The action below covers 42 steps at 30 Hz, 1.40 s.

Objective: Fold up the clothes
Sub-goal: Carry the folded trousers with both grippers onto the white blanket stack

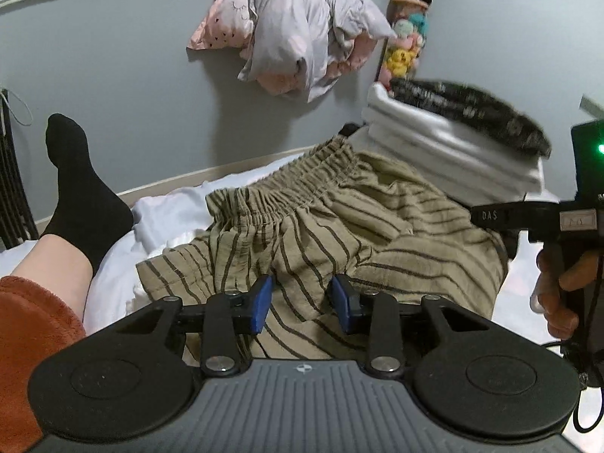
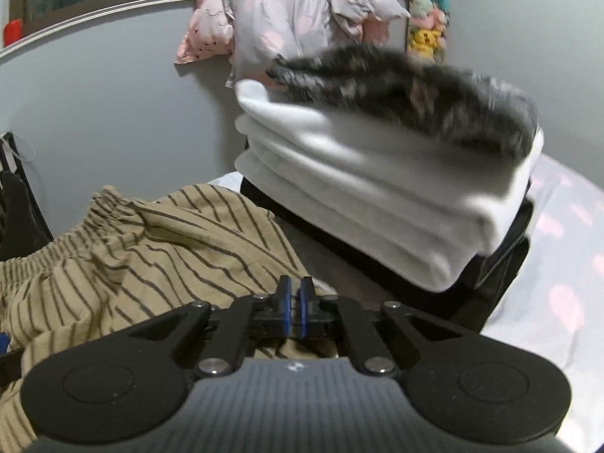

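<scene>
Black sock point(image 1: 81, 192): knit, on a foot resting on the bed at far left; rust fleece point(image 1: 34, 324) below it.
White bedsheet point(image 1: 170, 211): smooth, rumpled.
Striped shorts point(image 1: 339, 226): tan crinkled cloth with thin dark stripes and a gathered elastic waistband, lying crumpled on the bed, mid-frame.
Left tool point(image 1: 302, 302): black arms, blue pads, spread apart over the shorts' lower edge, holding nothing.
Right tool point(image 2: 295, 307): blue pads nearly together at the shorts' right edge; whether cloth is pinched between them cannot be told. Its arm reads "DAS".
Folded stack point(image 2: 377, 196): thick white towels, topped by a blurred dark speckled garment point(image 2: 396, 90), just right of the shorts.
Plush toys point(image 1: 409, 26): upright column against the grey wall.
</scene>
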Available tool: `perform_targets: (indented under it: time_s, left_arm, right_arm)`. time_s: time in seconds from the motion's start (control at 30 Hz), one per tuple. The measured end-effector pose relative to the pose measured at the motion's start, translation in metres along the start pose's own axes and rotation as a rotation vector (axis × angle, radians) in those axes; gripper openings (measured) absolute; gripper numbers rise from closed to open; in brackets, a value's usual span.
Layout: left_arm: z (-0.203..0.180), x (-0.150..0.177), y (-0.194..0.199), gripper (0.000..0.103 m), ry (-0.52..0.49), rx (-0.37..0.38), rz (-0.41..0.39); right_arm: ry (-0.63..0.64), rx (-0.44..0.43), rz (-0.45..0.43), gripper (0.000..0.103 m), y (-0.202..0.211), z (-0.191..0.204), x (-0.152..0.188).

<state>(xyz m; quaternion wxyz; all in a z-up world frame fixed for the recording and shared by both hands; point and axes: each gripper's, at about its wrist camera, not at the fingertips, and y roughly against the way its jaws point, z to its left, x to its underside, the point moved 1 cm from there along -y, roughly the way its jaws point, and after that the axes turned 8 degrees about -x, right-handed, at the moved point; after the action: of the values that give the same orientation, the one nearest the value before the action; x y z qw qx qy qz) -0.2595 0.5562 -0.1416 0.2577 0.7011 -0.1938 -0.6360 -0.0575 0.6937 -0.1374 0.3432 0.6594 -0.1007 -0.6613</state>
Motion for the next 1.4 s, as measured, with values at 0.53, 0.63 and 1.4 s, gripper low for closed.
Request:
perform_targets:
  time_s: [0.53, 0.63, 1.4]
  left_arm:
    - [-0.006, 0.008, 0.041, 0.049, -0.091, 0.06, -0.118]
    - [-0.018, 0.016, 0.051, 0.049, -0.14, 0.088, -0.135]
    - [-0.026, 0.031, 0.076, 0.056, -0.144, 0.1, -0.253]
  right_arm:
    - [-0.042, 0.008, -0.058, 0.01, 0.032, -0.004, -0.002]
    - [0.026, -0.015, -0.088, 0.01, 0.062, 0.007, -0.001]
    - [-0.108, 0.11, -0.067, 0.057, 0.114, 0.042, 0.058]
